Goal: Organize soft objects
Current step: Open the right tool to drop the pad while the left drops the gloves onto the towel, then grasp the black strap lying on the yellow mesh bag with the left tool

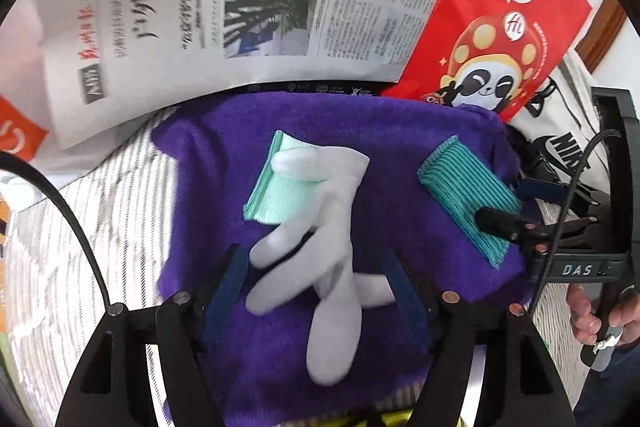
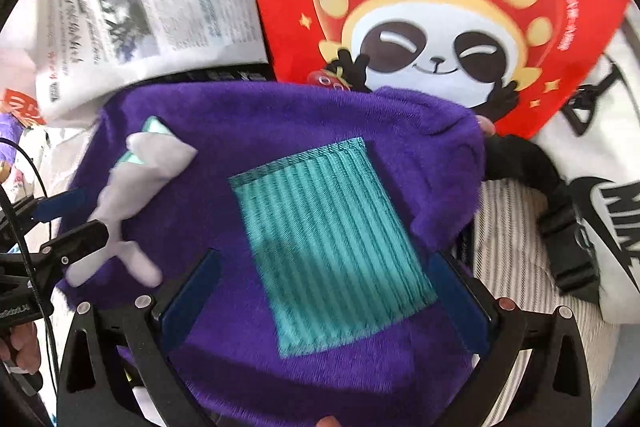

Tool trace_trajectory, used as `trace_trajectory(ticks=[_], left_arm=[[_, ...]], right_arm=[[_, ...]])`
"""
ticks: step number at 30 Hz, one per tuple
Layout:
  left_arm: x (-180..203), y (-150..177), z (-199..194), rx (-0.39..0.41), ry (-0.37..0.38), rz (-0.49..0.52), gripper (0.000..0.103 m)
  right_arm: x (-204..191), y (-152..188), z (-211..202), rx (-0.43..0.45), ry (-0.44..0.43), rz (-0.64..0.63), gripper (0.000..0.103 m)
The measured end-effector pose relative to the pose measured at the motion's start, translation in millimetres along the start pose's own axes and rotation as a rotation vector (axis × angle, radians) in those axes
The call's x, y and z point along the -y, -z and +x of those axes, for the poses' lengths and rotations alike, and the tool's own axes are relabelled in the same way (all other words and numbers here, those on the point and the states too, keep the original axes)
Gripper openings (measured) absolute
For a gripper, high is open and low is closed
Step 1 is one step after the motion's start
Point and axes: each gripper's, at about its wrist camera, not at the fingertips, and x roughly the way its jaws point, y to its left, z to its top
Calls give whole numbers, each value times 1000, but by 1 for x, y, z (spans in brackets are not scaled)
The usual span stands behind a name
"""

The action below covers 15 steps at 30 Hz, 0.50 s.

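I had both sets of fingers spread with nothing held. The left gripper (image 1: 312,279) straddled the limp white fabric glove (image 1: 320,239) lying on the fluffy purple towel (image 1: 400,327); to grip it well I judged it best to drop lower and pinch its middle. The right gripper (image 2: 324,303) pointed steeply down over the ribbed teal cloth (image 2: 332,247), fingers fully wide.

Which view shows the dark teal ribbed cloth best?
The right wrist view: the dark teal ribbed cloth lies flat on the purple towel, central and whole. In the left wrist view the cloth sits off to the right, smaller, with the right hand-held gripper's finger covering part of it.
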Motion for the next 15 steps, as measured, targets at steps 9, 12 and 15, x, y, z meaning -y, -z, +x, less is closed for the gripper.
trace_trajectory(ticks=[9,12,15], left_arm=[[2,43,-62,58,44,64,69],[4,66,-75,54,39,111,69],[9,89,-79,48,25,148,69]], right_arm=[[-6,44,-81,125,-48,17,102],[-7,62,-104,155,-69,40,102],[-5,88,-127,175,-92,56,102]])
